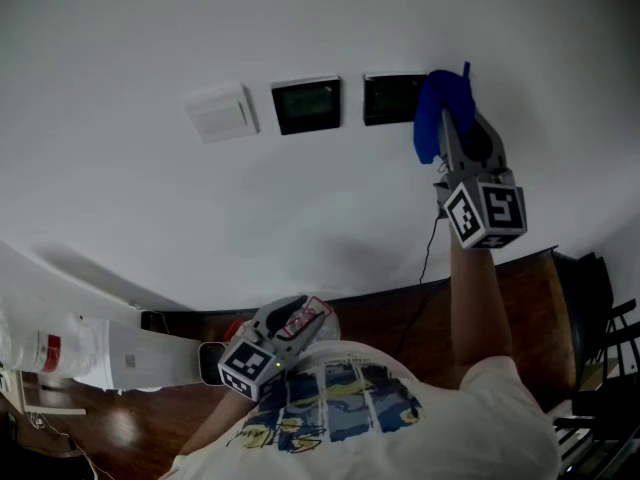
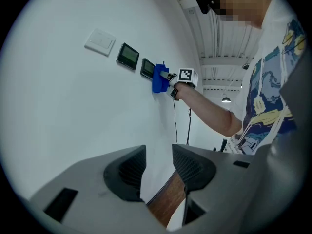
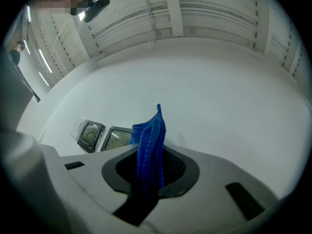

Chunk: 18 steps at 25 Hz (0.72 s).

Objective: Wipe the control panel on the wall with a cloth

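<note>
Two dark control panels (image 1: 307, 105) (image 1: 392, 98) hang side by side on the white wall, with a white switch plate (image 1: 222, 111) to their left. My right gripper (image 1: 452, 118) is raised to the wall and shut on a blue cloth (image 1: 438, 108), which covers the right edge of the right-hand panel. In the right gripper view the cloth (image 3: 151, 143) stands up between the jaws, and both panels (image 3: 117, 138) (image 3: 89, 134) lie just to its left. My left gripper (image 1: 298, 316) hangs low near the person's chest, open and holding nothing (image 2: 158, 167).
A black cable (image 1: 430, 248) runs down the wall below the right gripper. Brown wood flooring (image 1: 400, 313) meets the wall's base. A white cylindrical object (image 1: 70, 353) lies at the lower left. Dark furniture (image 1: 600, 338) stands at the right edge.
</note>
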### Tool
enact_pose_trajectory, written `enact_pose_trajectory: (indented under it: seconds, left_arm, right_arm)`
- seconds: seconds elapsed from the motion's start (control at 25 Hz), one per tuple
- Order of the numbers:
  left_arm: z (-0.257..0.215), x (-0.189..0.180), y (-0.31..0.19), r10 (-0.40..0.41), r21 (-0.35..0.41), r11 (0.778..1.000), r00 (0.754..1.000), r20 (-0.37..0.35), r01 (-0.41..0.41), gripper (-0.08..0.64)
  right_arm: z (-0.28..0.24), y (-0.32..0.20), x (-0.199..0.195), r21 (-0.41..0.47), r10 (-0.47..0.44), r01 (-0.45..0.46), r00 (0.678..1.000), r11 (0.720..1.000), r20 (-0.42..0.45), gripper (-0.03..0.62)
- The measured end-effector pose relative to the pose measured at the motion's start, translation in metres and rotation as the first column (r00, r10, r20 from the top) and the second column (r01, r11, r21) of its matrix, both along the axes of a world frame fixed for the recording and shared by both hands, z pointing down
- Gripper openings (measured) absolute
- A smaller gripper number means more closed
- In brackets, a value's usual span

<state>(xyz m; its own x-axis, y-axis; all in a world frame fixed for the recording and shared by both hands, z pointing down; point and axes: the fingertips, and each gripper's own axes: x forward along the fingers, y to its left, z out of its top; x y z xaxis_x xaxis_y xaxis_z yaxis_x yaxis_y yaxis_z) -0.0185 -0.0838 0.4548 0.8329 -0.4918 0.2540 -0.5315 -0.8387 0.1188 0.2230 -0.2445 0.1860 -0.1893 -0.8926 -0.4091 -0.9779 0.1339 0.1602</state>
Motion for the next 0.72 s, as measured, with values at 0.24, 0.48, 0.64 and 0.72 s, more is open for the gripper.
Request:
enact_pose_trajectory:
  seconds: [0.24,0.48,0.64,0.72]
  left_arm:
    - [-0.003,0.005,-0.004,-0.033,-0.021,0.999,0.999,-0.023,0.032,0.169]
    - [-0.005,0.009,-0.003,-0.072,-0.026,0.997,0.997,-0.037,0.071,0.169]
    - [-0.007,0.005,-0.006,-0.127,-0.006,0.992,0.991,-0.039,0.127,0.169]
    - [-0.012,0.002,-0.007,-0.157,0.007,0.988,0.987,-0.042,0.157,0.169]
  right_arm:
    - [0.005,0.011,0.003,-0.004,-0.029,0.029,1.0,1.0,0.001,0.095]
    - [0.015,0.042,0.001,-0.006,-0.076,0.076,0.997,0.997,0.014,0.095]
    - [0.028,0.078,-0.006,-0.012,-0.118,0.118,0.993,0.993,0.007,0.095]
    - [0.039,0.099,-0.008,-0.026,-0.135,0.135,0.991,0.991,-0.001,0.095]
